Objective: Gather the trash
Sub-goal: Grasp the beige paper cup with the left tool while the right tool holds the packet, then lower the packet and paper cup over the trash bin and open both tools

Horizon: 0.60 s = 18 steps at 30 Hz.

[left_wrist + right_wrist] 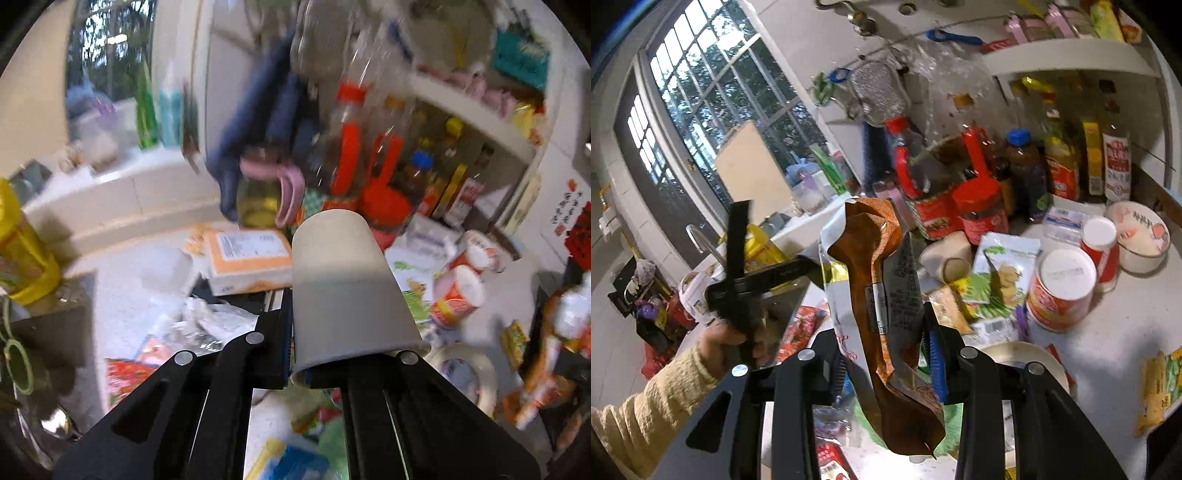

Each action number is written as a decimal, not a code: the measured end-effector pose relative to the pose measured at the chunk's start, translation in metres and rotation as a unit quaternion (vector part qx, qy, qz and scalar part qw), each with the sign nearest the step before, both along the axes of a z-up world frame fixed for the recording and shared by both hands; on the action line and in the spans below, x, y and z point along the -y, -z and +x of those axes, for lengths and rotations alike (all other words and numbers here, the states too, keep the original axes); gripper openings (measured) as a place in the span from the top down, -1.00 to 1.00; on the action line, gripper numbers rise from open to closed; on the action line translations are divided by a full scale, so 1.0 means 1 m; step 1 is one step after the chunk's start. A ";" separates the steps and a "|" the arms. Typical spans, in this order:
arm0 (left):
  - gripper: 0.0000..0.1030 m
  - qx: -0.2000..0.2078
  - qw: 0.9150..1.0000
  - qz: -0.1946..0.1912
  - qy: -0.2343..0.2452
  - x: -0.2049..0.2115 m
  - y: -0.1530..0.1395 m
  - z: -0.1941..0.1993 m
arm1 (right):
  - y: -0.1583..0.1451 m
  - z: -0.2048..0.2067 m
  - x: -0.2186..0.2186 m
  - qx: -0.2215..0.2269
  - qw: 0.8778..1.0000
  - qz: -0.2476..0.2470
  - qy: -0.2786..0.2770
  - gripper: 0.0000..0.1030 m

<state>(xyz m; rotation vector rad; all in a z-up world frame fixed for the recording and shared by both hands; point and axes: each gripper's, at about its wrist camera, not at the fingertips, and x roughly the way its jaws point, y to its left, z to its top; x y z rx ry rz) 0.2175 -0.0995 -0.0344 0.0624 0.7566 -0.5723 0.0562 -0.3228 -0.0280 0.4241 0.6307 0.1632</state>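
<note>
Left-wrist view, left to right: a yellow bottle [22, 247] stands at the frame edge; crumpled foil wrappers [207, 325] lie on the white countertop [122, 280]; an orange-and-white packet [247, 258] rests beyond them. At centre, the left gripper [334, 347] is clamped on a grey paper cup [343, 288], held above the clutter with its closed base pointing away from the camera. Red-and-white tubs [461, 291] lie to the right, though motion blur obscures much of this side.

Right-wrist view, left to right: the person's left hand [733, 341], in a cream knit sleeve [650, 402], grips the handle of the other tool. At centre, the right gripper [886, 354] grasps a crumpled brown snack wrapper [882, 295], which stands upright between its fingers, lifted off the surface. Another paper cup [947, 258] lies on its side behind it. A red-labelled can [1062, 288] and a round white container [1141, 236] sit on the counter to the right.
</note>
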 end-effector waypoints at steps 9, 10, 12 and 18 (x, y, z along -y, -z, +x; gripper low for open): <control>0.93 0.019 0.999 -0.022 0.024 -0.065 -0.028 -0.139 | -0.015 -0.044 -0.038 0.006 0.997 -0.004 -0.073 0.30; 0.93 0.012 0.999 -0.023 0.024 -0.069 -0.024 -0.150 | -0.014 -0.049 -0.042 0.001 0.997 -0.005 -0.080 0.30; 0.93 -0.014 0.999 -0.023 0.026 -0.084 -0.012 -0.180 | -0.006 -0.067 -0.053 -0.018 0.995 -0.002 -0.103 0.30; 0.93 -0.115 0.990 0.047 0.068 -0.101 0.048 -0.271 | 0.040 -0.125 -0.081 -0.123 0.979 -0.005 -0.164 0.30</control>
